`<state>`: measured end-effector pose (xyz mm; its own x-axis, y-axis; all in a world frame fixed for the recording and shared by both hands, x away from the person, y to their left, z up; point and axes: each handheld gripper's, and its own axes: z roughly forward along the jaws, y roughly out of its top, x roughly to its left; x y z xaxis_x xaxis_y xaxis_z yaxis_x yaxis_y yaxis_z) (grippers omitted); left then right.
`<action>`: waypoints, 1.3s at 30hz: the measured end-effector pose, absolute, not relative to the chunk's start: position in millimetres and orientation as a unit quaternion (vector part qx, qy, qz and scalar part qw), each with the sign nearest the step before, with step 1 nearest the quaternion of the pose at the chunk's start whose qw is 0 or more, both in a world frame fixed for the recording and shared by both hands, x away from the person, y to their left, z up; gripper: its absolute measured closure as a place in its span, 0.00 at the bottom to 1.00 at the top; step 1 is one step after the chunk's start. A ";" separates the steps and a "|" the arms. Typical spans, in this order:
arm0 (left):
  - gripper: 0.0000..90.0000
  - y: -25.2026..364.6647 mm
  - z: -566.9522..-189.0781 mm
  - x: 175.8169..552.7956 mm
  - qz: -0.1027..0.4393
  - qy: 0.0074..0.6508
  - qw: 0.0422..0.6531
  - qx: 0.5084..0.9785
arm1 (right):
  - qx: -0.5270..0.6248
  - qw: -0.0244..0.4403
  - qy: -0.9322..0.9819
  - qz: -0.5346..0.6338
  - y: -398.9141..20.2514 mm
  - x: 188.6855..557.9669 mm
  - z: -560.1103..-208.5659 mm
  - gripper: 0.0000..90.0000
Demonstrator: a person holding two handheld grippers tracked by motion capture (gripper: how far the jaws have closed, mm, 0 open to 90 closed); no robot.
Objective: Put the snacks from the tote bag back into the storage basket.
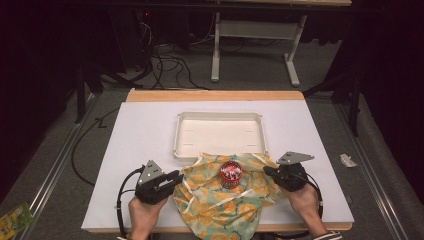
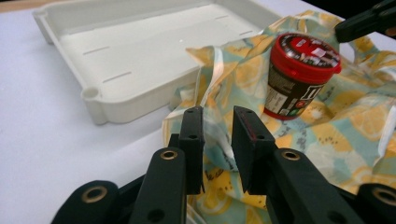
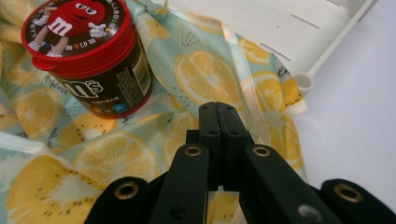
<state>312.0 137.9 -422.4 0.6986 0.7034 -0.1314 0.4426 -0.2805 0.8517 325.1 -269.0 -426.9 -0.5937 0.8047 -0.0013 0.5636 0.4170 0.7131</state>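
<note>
Standing upright on the lemon-print cloth [image 1: 225, 200], the candy jar [image 1: 231, 174] points lid-up.

We see a cloth [image 1: 225, 202] of pale mint green, printed all over with yellow-orange lemon slices (a cream ribbon edge too). On it the jar [image 1: 231, 174] is dark brown with white lettering and a red lid showing a red cartoon figure. The tray [image 1: 220, 133] is cream, the table [image 1: 145, 135] white, both grippers black
</note>
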 end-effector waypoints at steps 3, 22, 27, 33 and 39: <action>0.81 134.8 -413.8 310.0 0.141 0.357 0.489 0.783 | 0.416 0.170 0.825 0.343 -266.2 326.4 -429.6 1.00; 0.93 68.5 -425.0 322.7 0.035 0.294 0.435 0.850 | 0.409 0.155 0.828 0.351 -253.3 330.0 -438.3 1.00; 0.93 50.8 -440.0 327.5 0.032 0.292 0.397 0.870 | 0.406 0.152 0.831 0.350 -249.2 331.0 -440.3 1.00; 0.91 45.5 -450.6 332.5 0.035 0.307 0.377 0.873 | 0.405 0.147 0.831 0.353 -243.3 331.5 -441.2 1.00; 0.90 48.8 -458.1 333.3 0.050 0.326 0.354 0.875 | 0.400 0.142 0.835 0.352 -237.6 332.7 -444.7 1.00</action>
<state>333.3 48.8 -458.1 0.7824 0.6061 -0.1429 0.5348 -0.5364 0.6529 332.7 -237.6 -444.7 -0.6406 0.7666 0.0442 0.5671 0.4335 0.7003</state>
